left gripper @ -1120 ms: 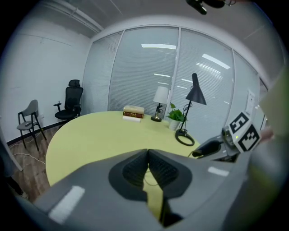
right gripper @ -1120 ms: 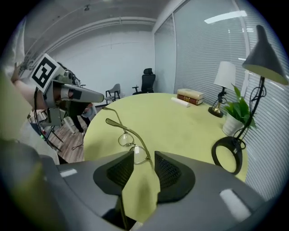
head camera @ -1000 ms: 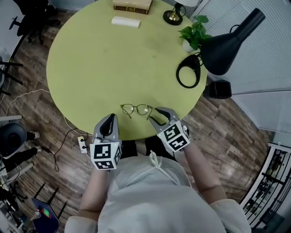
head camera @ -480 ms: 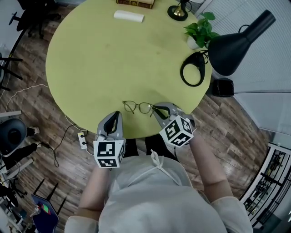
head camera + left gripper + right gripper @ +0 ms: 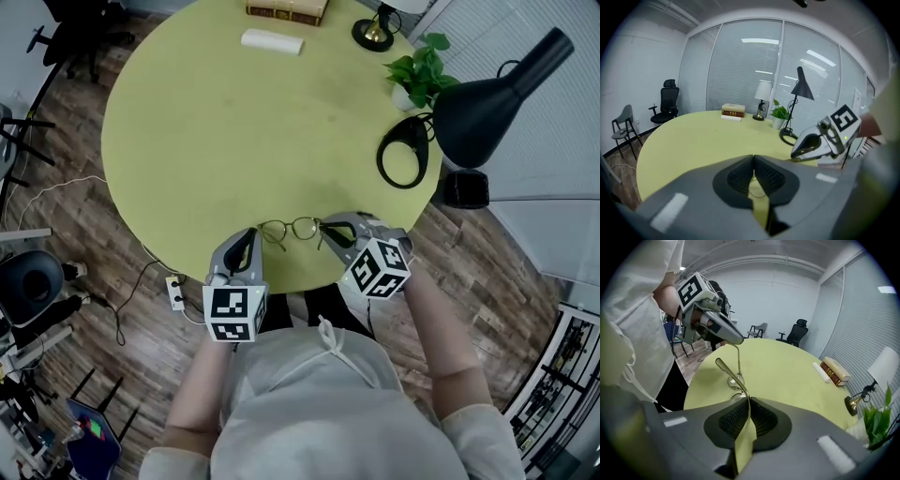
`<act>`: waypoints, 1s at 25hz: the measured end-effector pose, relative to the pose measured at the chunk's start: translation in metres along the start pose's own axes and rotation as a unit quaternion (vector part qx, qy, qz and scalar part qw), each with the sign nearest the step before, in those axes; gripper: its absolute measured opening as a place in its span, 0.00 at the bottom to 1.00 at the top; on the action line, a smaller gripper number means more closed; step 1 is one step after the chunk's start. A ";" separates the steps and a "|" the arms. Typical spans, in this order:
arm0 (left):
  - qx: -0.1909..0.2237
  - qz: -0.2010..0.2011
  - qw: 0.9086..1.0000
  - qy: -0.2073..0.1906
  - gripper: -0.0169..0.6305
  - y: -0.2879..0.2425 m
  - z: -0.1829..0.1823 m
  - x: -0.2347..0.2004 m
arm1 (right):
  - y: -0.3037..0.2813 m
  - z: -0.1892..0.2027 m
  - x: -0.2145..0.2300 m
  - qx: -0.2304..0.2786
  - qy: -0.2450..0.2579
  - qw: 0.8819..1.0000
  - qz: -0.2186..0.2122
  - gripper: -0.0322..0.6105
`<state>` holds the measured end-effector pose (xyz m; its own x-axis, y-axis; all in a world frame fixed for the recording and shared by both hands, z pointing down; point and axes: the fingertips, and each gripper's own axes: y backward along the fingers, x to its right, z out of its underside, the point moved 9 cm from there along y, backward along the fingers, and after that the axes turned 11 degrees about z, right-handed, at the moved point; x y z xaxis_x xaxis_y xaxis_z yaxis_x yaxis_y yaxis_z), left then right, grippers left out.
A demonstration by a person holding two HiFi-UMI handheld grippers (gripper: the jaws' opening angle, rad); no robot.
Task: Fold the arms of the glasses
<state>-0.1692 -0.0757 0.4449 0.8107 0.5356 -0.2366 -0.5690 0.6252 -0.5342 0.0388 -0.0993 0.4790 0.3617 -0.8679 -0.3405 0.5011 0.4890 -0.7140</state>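
Looking down from above, the round yellow-green table (image 5: 234, 131) is carrying a book (image 5: 286, 9) and a white case (image 5: 272, 42) at its far edge. A brass lamp foot (image 5: 375, 33), a potted plant (image 5: 422, 80) and a black lamp (image 5: 492, 94) are sitting at the far right, all well apart from the work. The person is reaching both forearms over the near edge, with each gripper slanting down. The glasses (image 5: 300, 228), thin gold wire with round lenses, are sitting near that edge between the two grippers. The left gripper (image 5: 250, 234) is pointing at their left end and the right gripper (image 5: 328, 226) is meeting their right end.

In the left gripper view, an office chair (image 5: 668, 101) and a white-shaded lamp (image 5: 763, 91) are standing beyond the table. The left gripper's pads are pressing against each other, with a thin bit of wire showing through the gap below them. The right gripper is hanging just to the right, its marker cube raised.

In the right gripper view, a white sleeve (image 5: 633, 324) is filling the left side. The right gripper's jaws have just been closing, and they are pinching one gold arm of the glasses. The other arm is rising to the left gripper's tip; I cannot tell whether they are touching.
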 end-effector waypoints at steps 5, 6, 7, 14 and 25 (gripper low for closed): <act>-0.006 0.011 1.000 -0.005 0.04 -0.015 0.002 0.004 | -0.002 0.001 0.003 -0.001 0.004 1.000 -0.015 0.07; -0.008 0.013 1.000 -0.004 0.04 -0.017 0.003 0.004 | -0.002 0.001 0.003 -0.002 0.005 1.000 -0.018 0.07; -0.010 0.014 1.000 -0.003 0.04 -0.020 0.004 0.004 | -0.002 0.001 0.004 -0.003 0.005 1.000 -0.021 0.07; -0.035 0.022 0.999 -0.002 0.04 -0.040 0.013 0.008 | -0.003 0.002 0.007 -0.012 0.006 0.999 -0.042 0.07; -0.069 0.033 0.997 0.002 0.04 -0.072 0.032 0.016 | -0.004 0.002 0.010 -0.017 0.010 0.999 -0.051 0.07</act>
<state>-0.1200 -0.0938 0.5054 0.7722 0.5711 -0.2785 -0.5976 0.5040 -0.6235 0.0420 -0.1096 0.4799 0.2949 -0.9147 -0.2762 0.5077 0.3949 -0.7657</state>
